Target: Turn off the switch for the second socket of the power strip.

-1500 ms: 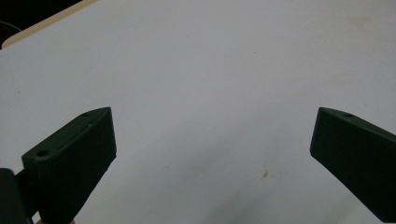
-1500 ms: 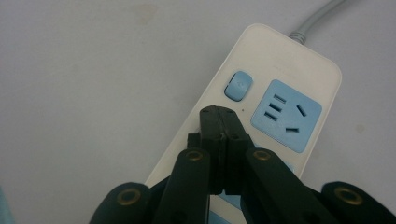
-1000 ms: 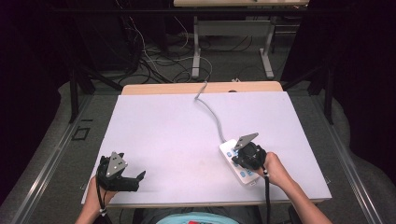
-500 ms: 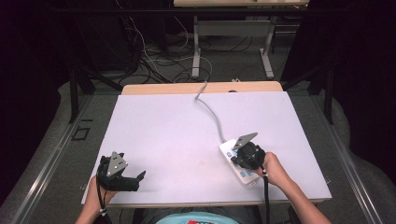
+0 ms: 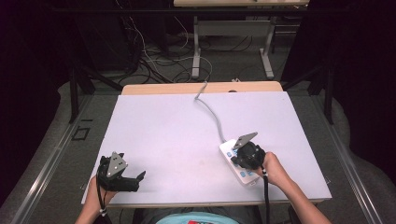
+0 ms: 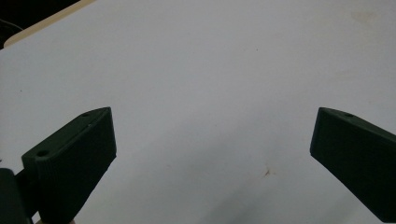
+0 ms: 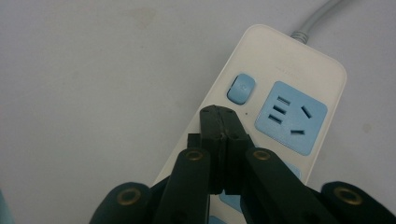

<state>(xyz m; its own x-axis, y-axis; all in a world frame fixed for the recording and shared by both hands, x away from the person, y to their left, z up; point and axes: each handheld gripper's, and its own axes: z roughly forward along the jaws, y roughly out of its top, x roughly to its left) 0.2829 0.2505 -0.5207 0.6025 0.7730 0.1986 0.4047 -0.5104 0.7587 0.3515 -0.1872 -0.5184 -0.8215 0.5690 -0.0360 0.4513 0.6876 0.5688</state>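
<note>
White board covers the bench (image 5: 187, 126), bare but for one thing, which leaves both hands free room. The power strip (image 5: 232, 158) lies flat near the bench's right front corner, its grey cord (image 5: 212, 114) running off over the far edge, so the sockets and switch face up within easy reach. The right tongs (image 7: 223, 122) are pinched shut on nothing, tip poised just short of the blue switch (image 7: 242, 87), likely to press it. The left tongs (image 6: 212, 135) rest wide open and empty near the left front corner, out of the way.
</note>
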